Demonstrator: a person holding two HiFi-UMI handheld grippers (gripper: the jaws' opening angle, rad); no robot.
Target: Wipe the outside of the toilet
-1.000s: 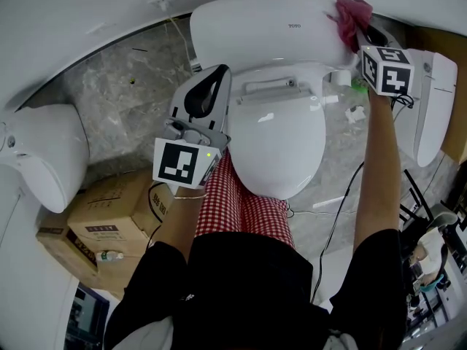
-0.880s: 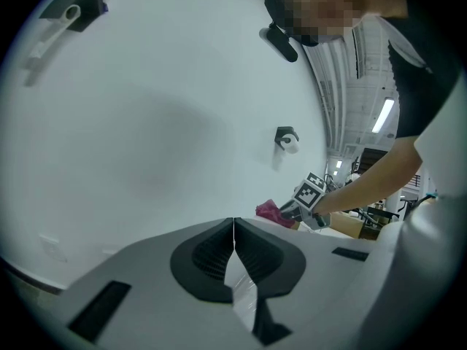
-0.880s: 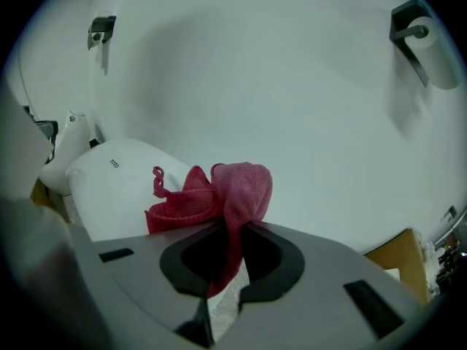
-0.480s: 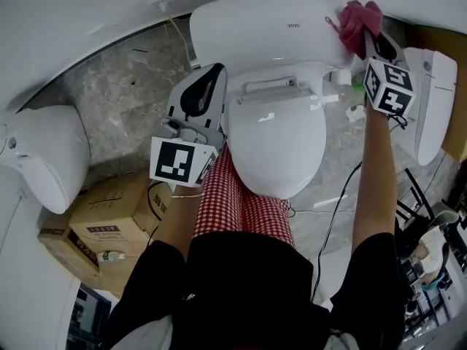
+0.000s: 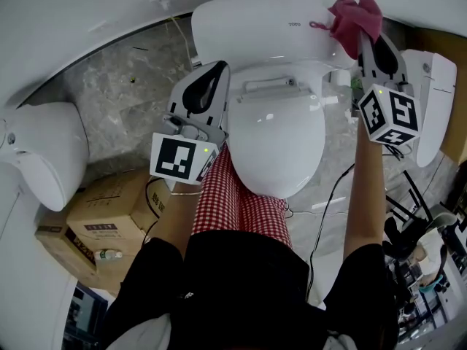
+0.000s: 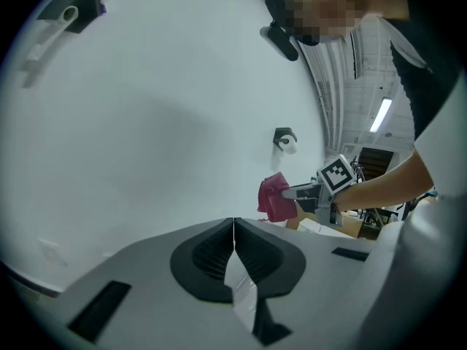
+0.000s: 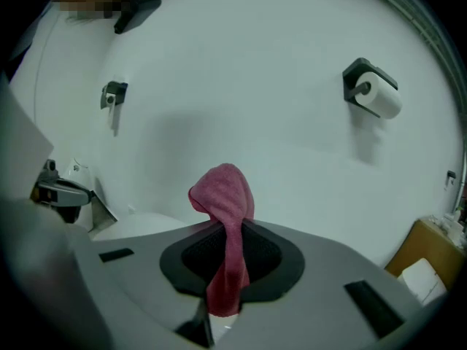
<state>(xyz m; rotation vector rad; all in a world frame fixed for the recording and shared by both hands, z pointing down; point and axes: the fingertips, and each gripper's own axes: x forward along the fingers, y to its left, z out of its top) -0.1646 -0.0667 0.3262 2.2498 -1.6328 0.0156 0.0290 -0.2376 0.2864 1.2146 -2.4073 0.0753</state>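
Only the right gripper view shows a paper roll (image 7: 379,98). My right hand-held gripper (image 5: 363,36) grips the pink cloth (image 5: 354,14) by the glossy white toilet (image 5: 263,31) tank; my left hand-held gripper (image 5: 209,84) is clenched, empty.

Washroom: a toilet (image 5: 277,141) and wall-mounted paper roll (image 7: 379,98).

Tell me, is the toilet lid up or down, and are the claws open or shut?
toilet lid: down, closed.
left claw: shut, holding nothing.
right claw: shut on the pink cloth.
pink cloth: bunched up, by the right end of the tank.
paper roll: hanging on its wall holder.
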